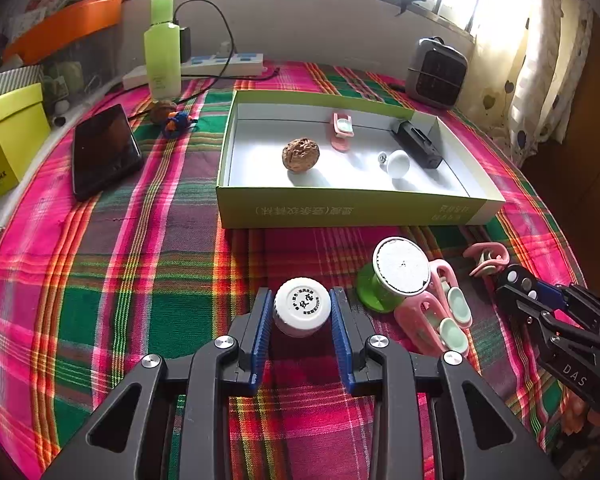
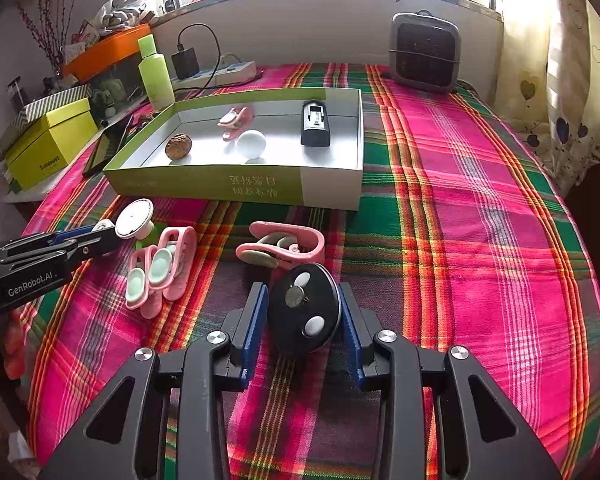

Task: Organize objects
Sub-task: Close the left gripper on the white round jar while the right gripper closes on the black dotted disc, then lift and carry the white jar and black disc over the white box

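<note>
My left gripper [image 1: 302, 296] is shut on a small white capped jar [image 1: 302, 304] standing on the plaid cloth, with a blue pad against each side. In the right wrist view my right gripper [image 2: 303, 292] is shut on a black round disc [image 2: 305, 312] with white dots. Beyond them an open green-walled box [image 1: 340, 208] holds a walnut [image 1: 301, 155], a pink clip [image 1: 343, 130], a white bulb [image 1: 398, 162] and a black device [image 1: 418, 144]. Between the grippers lie a green-and-white round holder [image 1: 400, 266], two pink clips [image 1: 440, 312] and another pink clip [image 2: 284, 246].
A black phone [image 1: 104, 150], a second walnut with a blue trinket [image 1: 176, 120], a tall green bottle [image 1: 162, 48] and a power strip [image 1: 224, 62] sit at the back left. A yellow box [image 1: 8, 140] stands far left. A small heater [image 2: 426, 54] stands back right by the curtain.
</note>
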{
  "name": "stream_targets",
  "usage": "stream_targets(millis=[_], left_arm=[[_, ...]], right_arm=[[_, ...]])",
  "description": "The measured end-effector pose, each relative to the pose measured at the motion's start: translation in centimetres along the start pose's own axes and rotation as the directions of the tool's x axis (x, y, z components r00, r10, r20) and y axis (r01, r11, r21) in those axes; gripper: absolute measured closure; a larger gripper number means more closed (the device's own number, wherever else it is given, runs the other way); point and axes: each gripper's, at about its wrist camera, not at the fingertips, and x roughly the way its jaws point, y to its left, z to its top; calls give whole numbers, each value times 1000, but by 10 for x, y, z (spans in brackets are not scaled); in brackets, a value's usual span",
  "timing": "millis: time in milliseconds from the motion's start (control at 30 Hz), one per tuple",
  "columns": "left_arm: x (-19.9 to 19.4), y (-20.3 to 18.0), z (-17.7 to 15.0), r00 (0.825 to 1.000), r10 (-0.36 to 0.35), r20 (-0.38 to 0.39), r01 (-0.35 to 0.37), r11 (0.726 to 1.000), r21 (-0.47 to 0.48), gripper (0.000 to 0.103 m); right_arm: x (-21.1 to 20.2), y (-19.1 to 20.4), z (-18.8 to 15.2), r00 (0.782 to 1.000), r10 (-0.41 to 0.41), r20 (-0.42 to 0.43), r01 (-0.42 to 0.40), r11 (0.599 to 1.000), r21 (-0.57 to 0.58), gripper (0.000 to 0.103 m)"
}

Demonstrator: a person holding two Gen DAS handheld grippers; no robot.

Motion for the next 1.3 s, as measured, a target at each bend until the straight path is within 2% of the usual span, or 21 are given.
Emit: stream_targets(millis=[667,1300], left_arm=[[-10,-4,-1,1000,5,22,-5,1000,8,76],[-26,-8,22,997,-5,82,2,999,35,76]], right_arm=[[-10,4,2,999,18,31,-18,1000,-2,67],[-23,10,23,996,32,88,-31,999,-11,67]])
